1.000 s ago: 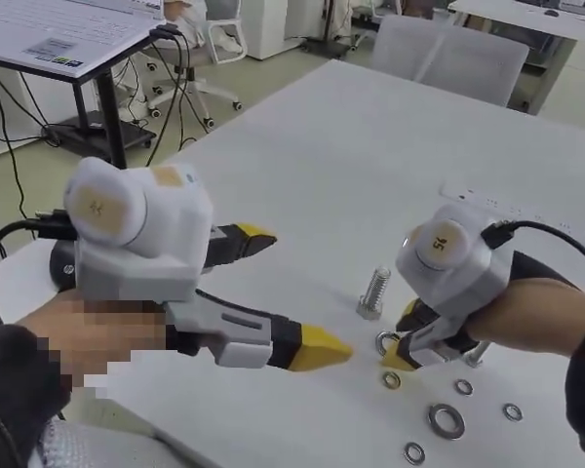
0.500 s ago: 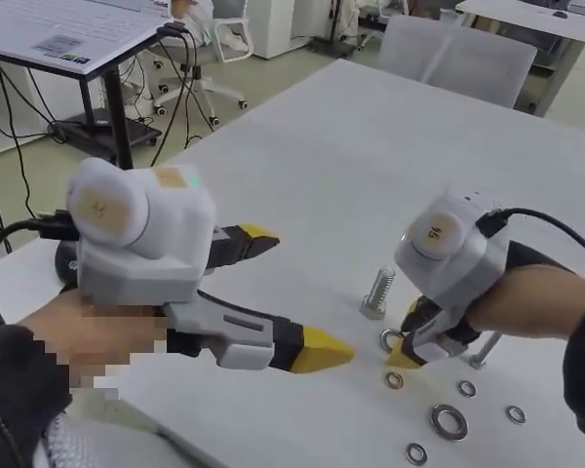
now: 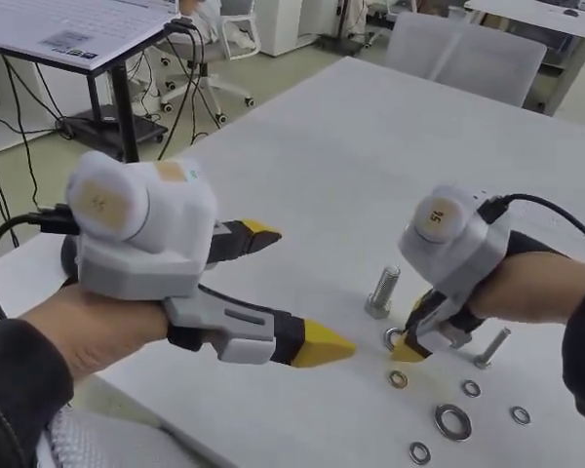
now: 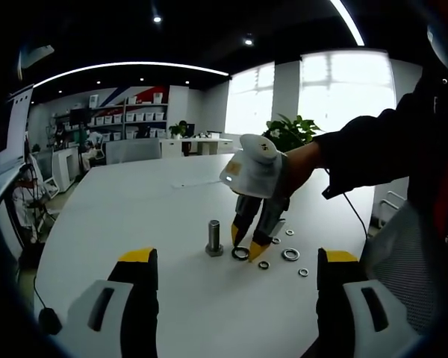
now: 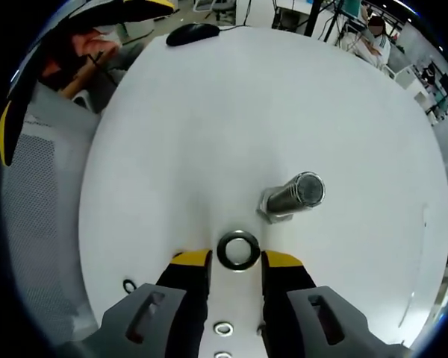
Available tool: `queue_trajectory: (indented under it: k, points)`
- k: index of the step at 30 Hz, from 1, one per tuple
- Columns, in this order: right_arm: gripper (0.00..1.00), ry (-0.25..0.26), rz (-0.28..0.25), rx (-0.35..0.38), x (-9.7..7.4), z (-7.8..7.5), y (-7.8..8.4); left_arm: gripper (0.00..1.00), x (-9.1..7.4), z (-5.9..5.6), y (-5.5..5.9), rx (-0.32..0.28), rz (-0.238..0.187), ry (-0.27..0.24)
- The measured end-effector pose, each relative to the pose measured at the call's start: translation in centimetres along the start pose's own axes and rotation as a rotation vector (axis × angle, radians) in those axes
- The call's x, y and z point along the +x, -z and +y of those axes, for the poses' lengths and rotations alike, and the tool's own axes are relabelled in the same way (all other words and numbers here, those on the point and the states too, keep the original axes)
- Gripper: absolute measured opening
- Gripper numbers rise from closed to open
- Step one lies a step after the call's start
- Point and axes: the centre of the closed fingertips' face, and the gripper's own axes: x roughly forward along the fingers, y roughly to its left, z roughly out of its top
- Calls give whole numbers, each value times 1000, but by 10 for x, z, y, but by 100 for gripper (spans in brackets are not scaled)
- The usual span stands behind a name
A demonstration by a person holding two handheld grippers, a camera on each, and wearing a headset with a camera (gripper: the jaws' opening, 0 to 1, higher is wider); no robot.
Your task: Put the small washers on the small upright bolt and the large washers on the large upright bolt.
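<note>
Little has changed in the past second. The right claw (image 3: 409, 349) stays low beside the large bolt (image 3: 381, 291), its yellow tips partly open, with a large washer (image 5: 237, 235) just ahead between them, flat on the white table (image 3: 370, 146) and not yet gripped. A pickup looks close. The left claw (image 3: 297, 288) gapes wide and empty. The bolt is threaded grey steel standing on its hex head; the washer is a thin, shiny ring.

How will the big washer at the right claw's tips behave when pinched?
The large flat silver metal washer lies flush on the smooth white table, so it probably skates before lifting. Thin and rigid, it likely won't bend; on edge, it may roll.
</note>
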Motion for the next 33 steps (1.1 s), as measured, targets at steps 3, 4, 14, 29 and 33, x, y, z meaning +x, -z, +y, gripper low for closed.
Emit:
queue_trajectory:
  k: [3,4,14,29,33]
  points:
    - [27,-13,15,1,0,-1,0,88,0,0,1,-3,0,-3]
    - [27,-17,22,-2,1,-1,1,88,0,0,2,-4,1,-2]
    - [25,-13,38,-10,0,-1,1,88,0,0,2,-5,-2,-4]
    - [24,10,39,-23,-12,2,3,88,4,-2,4,-5,9,9]
    - [24,14,37,-26,-19,5,4,88,5,-2,4,-4,8,11]
